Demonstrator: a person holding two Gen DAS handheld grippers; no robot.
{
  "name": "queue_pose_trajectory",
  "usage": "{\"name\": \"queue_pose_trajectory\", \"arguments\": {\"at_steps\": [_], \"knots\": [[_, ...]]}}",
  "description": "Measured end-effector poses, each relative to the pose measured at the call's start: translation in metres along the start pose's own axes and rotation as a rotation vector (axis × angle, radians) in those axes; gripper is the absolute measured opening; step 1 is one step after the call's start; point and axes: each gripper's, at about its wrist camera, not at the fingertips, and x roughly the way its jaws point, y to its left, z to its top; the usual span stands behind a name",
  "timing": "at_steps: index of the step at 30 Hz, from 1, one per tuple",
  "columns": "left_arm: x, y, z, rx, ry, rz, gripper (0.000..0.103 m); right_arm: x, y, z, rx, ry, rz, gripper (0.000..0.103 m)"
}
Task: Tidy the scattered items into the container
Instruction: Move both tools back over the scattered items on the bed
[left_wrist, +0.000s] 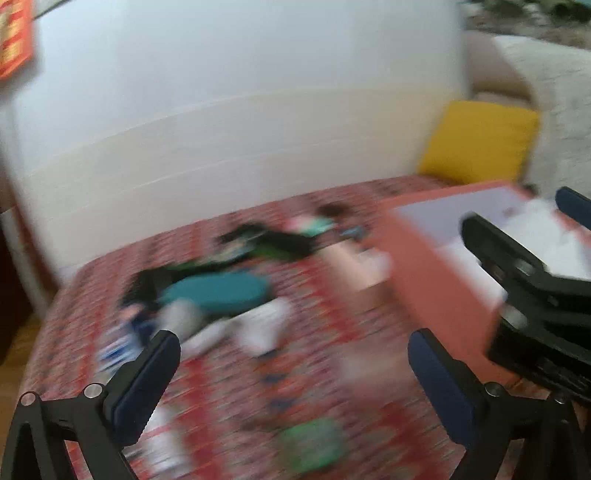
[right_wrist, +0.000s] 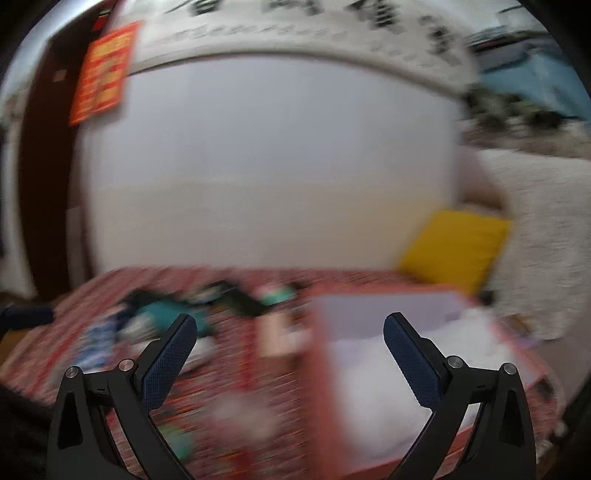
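Gaping left claw (left_wrist: 295, 365), right claw (right_wrist: 290, 354)

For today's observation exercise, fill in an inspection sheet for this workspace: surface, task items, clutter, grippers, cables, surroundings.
Surface: red patterned cloth, blurred.
Job's things: orange box, open, white inside; scattered items left of it, including a teal item.
Clutter: too blurred to sort from task items.
Grippers: left gripper and right gripper both open, empty.
Cables: nothing seen.
Surroundings: white wall, yellow cushion, red poster.
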Motion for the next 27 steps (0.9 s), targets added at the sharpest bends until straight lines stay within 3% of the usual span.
{"name": "queue_pose_trajectory", "arguments": {"at_steps": [5, 7, 8, 12, 16, 17, 18, 19, 20, 22, 27], "knots": [[0.015, 0.107, -0.068, -0.148, 0.152, 0.109, 0.102, 0.04, 0.089, -0.046, 0.036, 0.287, 0.281, 0.102], [0.026, 0.15, -0.094, -0.228, 0.213, 0.146, 0.102, 0.061, 0.118, -0.059, 0.035, 0.387, 0.325, 0.097], [0.03, 0.169, -0.103, -0.276, 0.233, 0.155, 0.102, 0.069, 0.132, -0.065, 0.02, 0.429, 0.335, 0.09], [0.044, 0.219, -0.128, -0.411, 0.28, 0.14, 0.102, 0.098, 0.184, -0.074, -0.043, 0.476, 0.356, 0.087], [0.057, 0.219, -0.134, -0.381, 0.298, 0.085, 0.102, 0.139, 0.218, -0.088, -0.056, 0.555, 0.348, 0.087], [0.06, 0.216, -0.135, -0.364, 0.302, 0.085, 0.102, 0.15, 0.224, -0.097, -0.065, 0.597, 0.355, 0.083], [0.063, 0.213, -0.136, -0.346, 0.306, 0.085, 0.102, 0.16, 0.23, -0.106, -0.075, 0.638, 0.363, 0.076], [0.066, 0.21, -0.137, -0.33, 0.31, 0.084, 0.102, 0.169, 0.235, -0.113, -0.087, 0.668, 0.367, 0.052], [0.069, 0.207, -0.136, -0.317, 0.312, 0.082, 0.102, 0.169, 0.234, -0.116, -0.107, 0.653, 0.359, 0.046], [0.078, 0.198, -0.134, -0.287, 0.32, 0.084, 0.102, 0.165, 0.228, -0.115, -0.142, 0.618, 0.322, 0.045], [0.118, 0.183, -0.119, -0.25, 0.355, 0.09, 0.102, 0.146, 0.171, -0.096, -0.019, 0.585, 0.285, 0.045]]}}
